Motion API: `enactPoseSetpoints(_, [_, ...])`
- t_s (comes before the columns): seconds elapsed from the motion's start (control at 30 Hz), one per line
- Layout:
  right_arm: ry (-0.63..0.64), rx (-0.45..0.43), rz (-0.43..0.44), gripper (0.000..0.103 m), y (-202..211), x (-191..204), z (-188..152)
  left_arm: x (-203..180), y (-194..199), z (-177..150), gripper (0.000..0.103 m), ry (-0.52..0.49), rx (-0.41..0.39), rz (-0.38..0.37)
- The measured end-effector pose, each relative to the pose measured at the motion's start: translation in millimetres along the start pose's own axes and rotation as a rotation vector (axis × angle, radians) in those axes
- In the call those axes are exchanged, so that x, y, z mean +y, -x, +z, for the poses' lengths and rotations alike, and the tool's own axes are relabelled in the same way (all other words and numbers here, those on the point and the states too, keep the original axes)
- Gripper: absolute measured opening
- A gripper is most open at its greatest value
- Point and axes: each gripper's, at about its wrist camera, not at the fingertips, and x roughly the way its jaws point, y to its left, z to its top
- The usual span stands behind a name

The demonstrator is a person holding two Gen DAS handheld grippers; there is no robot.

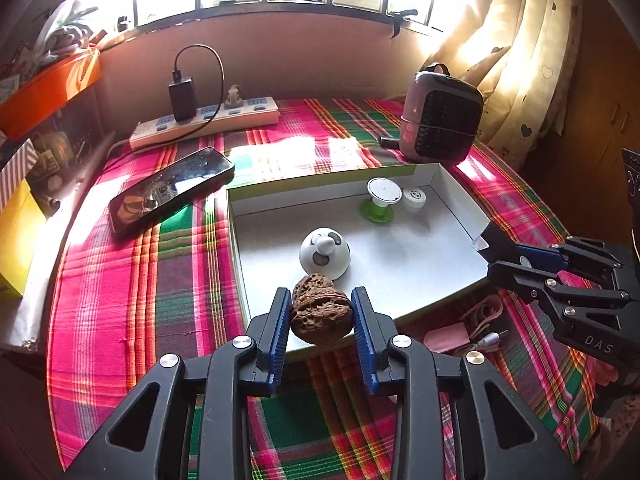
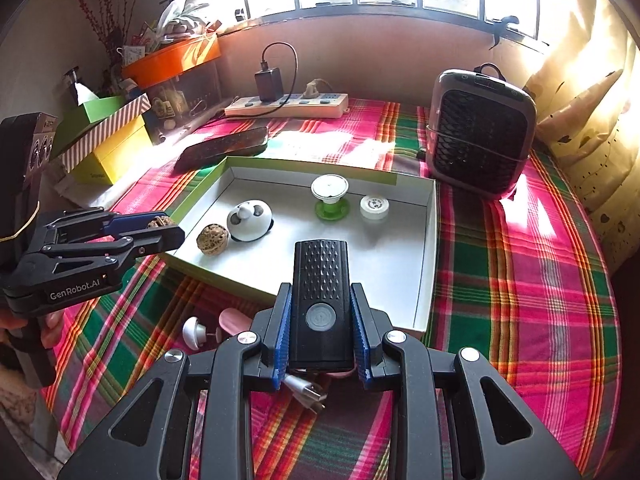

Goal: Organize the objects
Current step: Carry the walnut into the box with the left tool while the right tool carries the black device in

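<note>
A shallow white box [image 1: 400, 264] [image 2: 424, 248] lies on the plaid cloth. In it sit a white panda toy [image 1: 325, 254] [image 2: 250, 221], a green-and-white spool [image 1: 382, 199] [image 2: 330, 196], a small white disc [image 1: 415, 197] [image 2: 374, 207] and a walnut [image 2: 213, 239]. My left gripper [image 1: 322, 312] [image 2: 166, 229] is shut on another walnut [image 1: 320, 314] at the box's near left edge. My right gripper [image 2: 320, 320] [image 1: 486, 254] is shut on a black rectangular device [image 2: 320, 300] above the box's near edge.
A phone [image 1: 170, 188] [image 2: 224, 146], a power strip with charger [image 1: 208, 120] [image 2: 288, 106] and a small heater [image 1: 440, 114] [image 2: 480, 128] stand behind the box. A pink item, a white knob [image 2: 194, 332] and a cable [image 1: 476, 332] lie in front of it. Boxes [image 2: 104, 140] are stacked at left.
</note>
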Motion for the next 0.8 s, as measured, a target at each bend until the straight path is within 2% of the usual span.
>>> enactPoseSetpoints(0.43, [0.02,0.04,0.033,0.028,-40,5,33,11,-35,37,0.029,0.004,0.02,0.002])
enactPoseSetpoints(0.8, [0.025,0.092,0.067,0.028,-73,8,44,20,-70,56,0.029,0.002,0.07,0.016])
